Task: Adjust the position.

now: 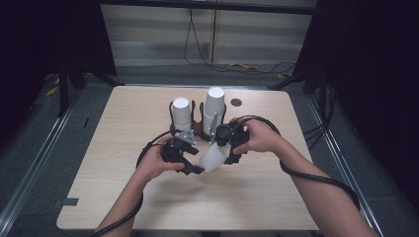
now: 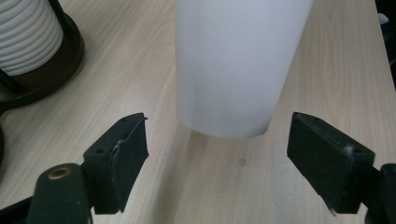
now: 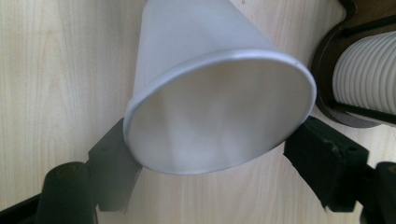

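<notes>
Both forearms enter from the bottom of the high view and converge toward the middle of the frame. The left hand [image 1: 157,165] holds the left gripper [image 1: 195,169], which points right and slightly down; in the left gripper view its jaws stand wide apart, touching nothing. The right hand [image 1: 259,137] holds the right gripper [image 1: 223,154], pointing down-left, its jaws pressing a white cup's [image 3: 210,100] rim from both sides.
</notes>
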The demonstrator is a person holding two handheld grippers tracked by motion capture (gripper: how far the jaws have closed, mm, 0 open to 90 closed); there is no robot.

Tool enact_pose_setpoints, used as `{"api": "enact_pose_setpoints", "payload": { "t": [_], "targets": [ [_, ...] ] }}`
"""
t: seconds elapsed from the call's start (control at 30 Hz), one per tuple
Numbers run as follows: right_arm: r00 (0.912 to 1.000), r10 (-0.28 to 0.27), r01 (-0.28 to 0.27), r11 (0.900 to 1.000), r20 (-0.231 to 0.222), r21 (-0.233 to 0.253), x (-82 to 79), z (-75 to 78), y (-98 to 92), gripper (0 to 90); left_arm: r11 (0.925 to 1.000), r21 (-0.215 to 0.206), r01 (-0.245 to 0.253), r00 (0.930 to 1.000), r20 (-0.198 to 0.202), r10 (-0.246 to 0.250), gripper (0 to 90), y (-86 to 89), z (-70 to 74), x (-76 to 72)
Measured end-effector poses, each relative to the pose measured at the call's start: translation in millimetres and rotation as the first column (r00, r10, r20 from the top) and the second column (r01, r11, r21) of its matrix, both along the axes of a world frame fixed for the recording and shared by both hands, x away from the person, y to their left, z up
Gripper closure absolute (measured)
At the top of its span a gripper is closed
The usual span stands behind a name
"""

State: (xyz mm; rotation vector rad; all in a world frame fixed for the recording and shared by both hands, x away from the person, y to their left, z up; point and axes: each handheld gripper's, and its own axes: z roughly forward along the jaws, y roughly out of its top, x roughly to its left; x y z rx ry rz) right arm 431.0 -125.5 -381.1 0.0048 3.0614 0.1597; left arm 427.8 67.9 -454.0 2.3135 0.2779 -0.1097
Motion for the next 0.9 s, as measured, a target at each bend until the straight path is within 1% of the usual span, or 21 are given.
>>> {"api": "enact_pose_setpoints", "payload": {
  "t": [0.07, 0.13, 0.17, 0.23, 0.27, 0.3, 0.33, 0.37, 0.43, 0.5, 0.57, 0.6, 0.67, 0.7, 0.73, 0.77, 0.8, 0.83, 0.87, 0.9],
  "targets": [
    [0.9999, -0.009, 0.009, 1.0, -0.006, 0.004, -0.5, -0.8, -0.1, 21.6, 1.0, 0.0, 0.005, 1.0, 0.003, -0.005, 20.0, -0.3, -0.1, 0.2],
    [1.0, -0.002, 0.002, 1.0, -0.003, -0.003, -0.4, -1.0, -0.1, 21.6, 1.0, 0.002, 0.006, 1.0, 0.002, -0.006, 20.0, -1.1, -0.5, -0.2],
    [0.9999, -0.01, 0.01, 1.0, -0.005, 0.002, -0.5, -0.7, 0.2, 21.6, 1.0, 0.0, 0.003, 1.0, 0.003, -0.003, 19.9, -1.8, -0.8, -0.8],
    [1.0, 0.003, -0.003, 1.0, -0.001, 0.009, 0.0, -0.4, 0.8, 21.6, 0.9999, 0.005, 0.013, 0.9999, 0.003, -0.013, 19.8, -3.0, -1.2, -1.4],
    [1.0, -0.009, 0.009, 1.0, -0.003, 0.004, -0.5, 0.1, 1.0, 21.6, 0.9997, 0.01, 0.022, 0.9997, 0.012, -0.022, 19.8, -3.9, -1.3, -1.4],
    [0.9999, 0.01, -0.01, 1.0, 0.005, 0.0, 0.7, 0.4, 1.3, 21.6, 0.9995, 0.011, 0.028, 0.9995, 0.013, -0.028, 19.7, -4.8, -1.8, -1.5],
    [1.0, 0.005, -0.005, 1.0, 0.006, 0.004, 0.8, 0.9, 1.6, 21.6, 0.9997, 0.007, 0.023, 0.9997, 0.012, -0.023, 19.7, -5.5, -2.4, -2.3],
    [0.9999, 0.01, -0.01, 1.0, 0.008, 0.004, 1.4, 1.1, 1.7, 21.6, 0.9995, 0.013, 0.029, 0.9995, 0.011, -0.029, 19.7, -6.3, -2.4, -2.2],
    [1.0, 0.001, -0.001, 1.0, 0.004, 0.009, 0.6, 2.0, 2.3, 21.5, 0.9995, 0.019, 0.027, 0.9995, 0.017, -0.027, 19.6, -7.7, -3.2, -2.9],
    [0.9999, 0.002, -0.003, 1.0, 0.011, 0.008, 0.3, 2.9, 2.9, 21.6, 0.9987, 0.037, 0.035, 0.9992, 0.02, -0.035, 19.6, -9.5, -3.3, -3.0],
    [0.9999, -0.016, 0.016, 1.0, 0.005, 0.022, -0.7, 4.8, 3.4, 21.6, 0.9986, 0.038, 0.037, 0.999, 0.025, -0.038, 19.6, -11.1, -4.0, -3.3],
    [0.9999, -0.004, 0.003, 1.0, 0.011, 0.024, 0.3, 5.4, 3.7, 21.6, 0.9986, 0.038, 0.037, 0.999, 0.022, -0.038, 19.6, -11.6, -4.1, -3.7],
    [0.9999, -0.004, 0.004, 1.0, 0.01, 0.023, 0.4, 6.4, 4.2, 21.5, 0.9983, 0.048, 0.034, 0.9991, 0.025, -0.036, 19.6, -13.0, -4.4, -4.6],
    [0.9999, -0.003, 0.003, 1.0, 0.011, 0.023, 0.3, 6.5, 4.5, 21.6, 0.998, 0.047, 0.041, 0.9987, 0.027, -0.043, 19.6, -14.4, -5.0, -4.6],
    [0.9999, -0.004, 0.004, 1.0, 0.015, 0.022, 0.0, 6.5, 5.2, 21.6, 0.9983, 0.046, 0.036, 0.9991, 0.023, -0.037, 19.6, -15.3, -5.4, -5.3],
    [0.9999, -0.002, 0.002, 1.0, 0.014, 0.027, 0.1, 6.5, 5.6, 21.6, 0.998, 0.048, 0.042, 0.9986, 0.029, -0.044, 19.6, -16.9, -6.2, -5.6],
    [0.9999, -0.008, 0.007, 1.0, 0.012, 0.03, -0.6, 6.3, 6.4, 21.6, 0.9981, 0.048, 0.039, 0.9988, 0.026, -0.04, 19.7, -17.7, -6.6, -6.2],
    [0.9999, 0.001, -0.002, 1.0, 0.013, 0.028, -0.2, 6.4, 6.8, 21.5, 0.9981, 0.048, 0.039, 0.9988, 0.027, -0.041, 19.8, -18.7, -7.4, -6.2],
    [0.9999, 0.004, -0.004, 1.0, 0.012, 0.028, -0.5, 6.4, 7.6, 21.5, 0.9975, 0.057, 0.042, 0.9986, 0.029, -0.043, 20.0, -19.5, -7.7, -6.0],
    [0.9999, 0.002, -0.003, 0.999, 0.01, 0.033, -1.2, 6.2, 8.4, 21.5, 0.9978, 0.054, 0.037, 0.9987, 0.031, -0.039, 20.6, -20.3, -8.7, -6.2]
  ]
}}
